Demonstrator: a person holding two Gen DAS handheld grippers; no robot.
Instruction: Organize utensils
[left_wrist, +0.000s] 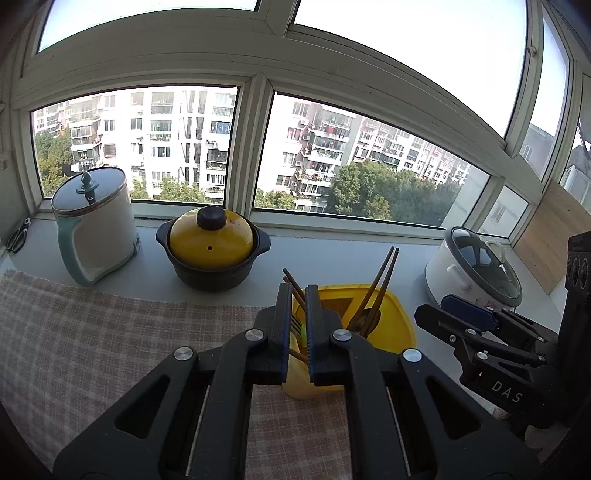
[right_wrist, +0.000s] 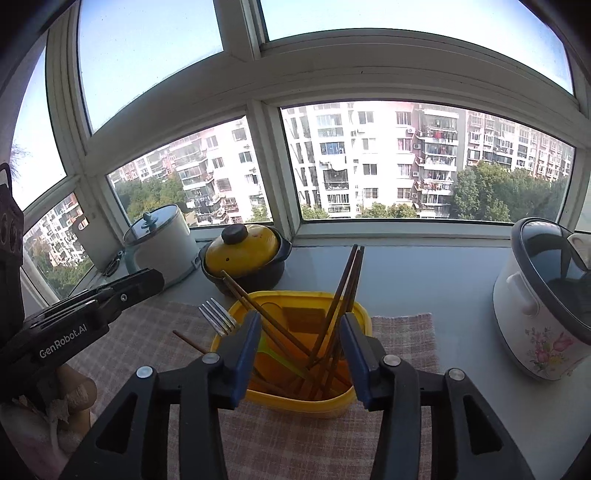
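1. at six o'clock of the right wrist view, the right tongs (right_wrist: 300, 354) stand released, straddling the yellow container (right_wrist: 317, 402) with nothing pressed between them.
2. chopsticks (right_wrist: 345, 291) and a spoon lean inside it, upright for easy reach.
3. the left tongs (left_wrist: 297, 332), at nine o'clock of the container, are clenched on a fork (right_wrist: 218, 318), prongs up, likely bound for the container.
4. both sit on the checked cloth (right_wrist: 155, 332) over the bench.

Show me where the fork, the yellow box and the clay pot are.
fork (right_wrist: 216, 317), right wrist view, on its tines.
yellow box (right_wrist: 364, 314), right wrist view, on its right rim.
clay pot (left_wrist: 210, 236), left wrist view, on its yellow lid.
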